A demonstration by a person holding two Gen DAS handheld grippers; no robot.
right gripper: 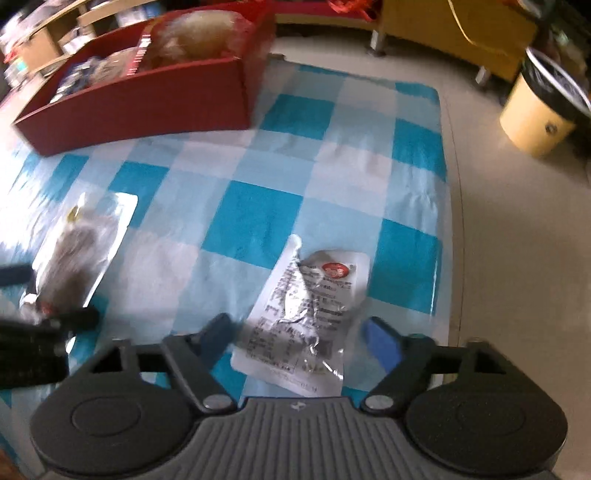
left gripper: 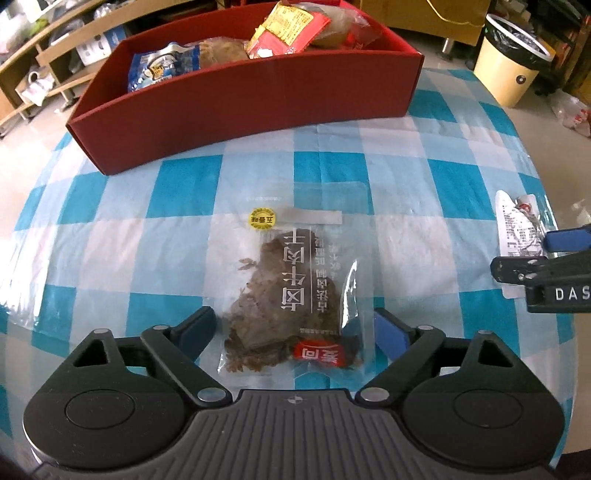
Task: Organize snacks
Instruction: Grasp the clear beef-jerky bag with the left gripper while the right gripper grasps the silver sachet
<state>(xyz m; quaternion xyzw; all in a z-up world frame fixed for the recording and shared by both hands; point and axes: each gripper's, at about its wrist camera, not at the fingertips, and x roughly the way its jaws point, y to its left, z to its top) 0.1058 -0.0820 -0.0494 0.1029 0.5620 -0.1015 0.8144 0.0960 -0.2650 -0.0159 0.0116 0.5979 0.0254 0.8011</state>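
Note:
A clear packet of dark dried meat (left gripper: 291, 291) lies flat on the blue checked cloth. My left gripper (left gripper: 293, 332) stands open around its near end, with a finger close on each side and neither pressing it. A crinkled silver-white packet (right gripper: 310, 314) lies near the table's right edge. My right gripper (right gripper: 299, 336) is open around it, pads close to its edges. The left wrist view shows the right gripper (left gripper: 532, 254) over the silver-white packet (left gripper: 517, 229). In the blurred right wrist view, the left gripper (right gripper: 44, 295) straddles the meat packet (right gripper: 81, 243).
A long red box (left gripper: 258, 107) at the back of the table holds several snacks, among them a blue packet (left gripper: 162, 68) and a yellow-red one (left gripper: 291, 29). Beyond the table's right edge (right gripper: 452, 221), a cream bin (right gripper: 543, 114) stands on the floor. Shelves (left gripper: 55, 55) line the back left.

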